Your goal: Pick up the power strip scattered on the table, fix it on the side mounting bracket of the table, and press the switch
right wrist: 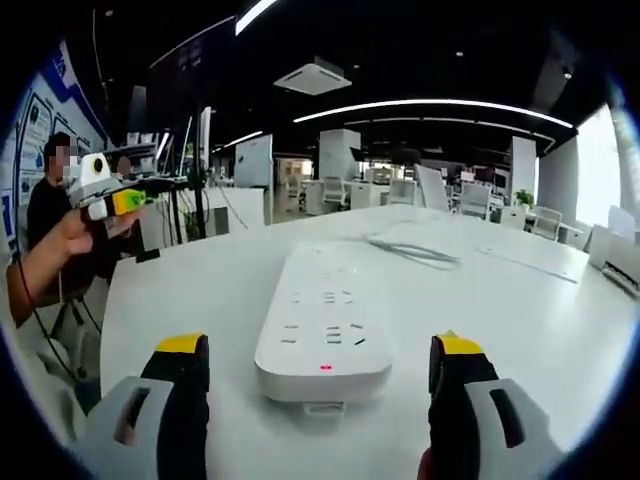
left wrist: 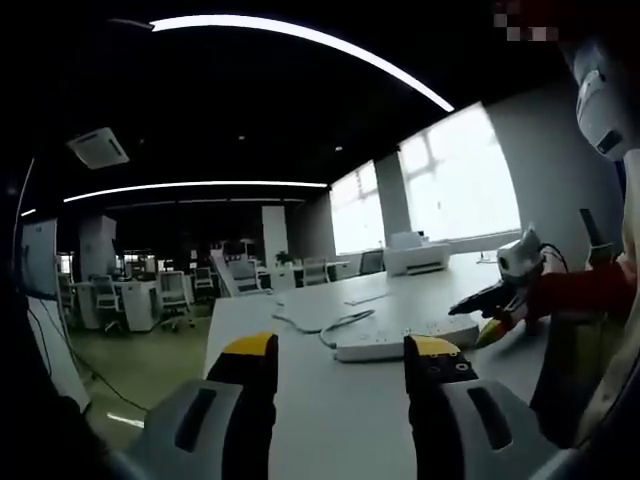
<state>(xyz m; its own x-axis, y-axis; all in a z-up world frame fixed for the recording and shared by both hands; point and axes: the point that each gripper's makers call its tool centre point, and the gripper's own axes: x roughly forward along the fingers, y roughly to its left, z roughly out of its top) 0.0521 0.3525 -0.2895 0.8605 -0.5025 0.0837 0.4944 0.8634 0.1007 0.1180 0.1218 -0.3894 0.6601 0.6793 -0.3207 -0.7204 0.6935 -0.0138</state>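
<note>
The step in hand looks like the approach before the pick-up: the power strip [right wrist: 325,325] lies flat on the white table [right wrist: 520,310], nothing grips it, and fixing it to the side bracket and pressing the switch are not yet done. In the left gripper view, going left to right, the left claw [left wrist: 340,365] stands wide open and empty, with the near table edge under its 2 yellow-tipped fingers; beyond them lies the strip [left wrist: 405,338], its grey cord [left wrist: 335,325] curling off its left end, and at its right end the right claw [left wrist: 495,315] is low over the table, just beside or perhaps touching the strip, which the distance makes hard to tell. In the right gripper view a hand [right wrist: 75,235] at the left holds up the left claw [right wrist: 125,200], well apart from the strip; in the middle the strip's near end, with a small red light, sits between the right claw's [right wrist: 320,375] 2 wide-open fingers, which hold nothing. The next move calls for easing this claw forward and closing across the strip's width. Counted: 1 strip, 1 cord, 2 claws, 1 table in use. No mounting bracket can be made out.
</note>
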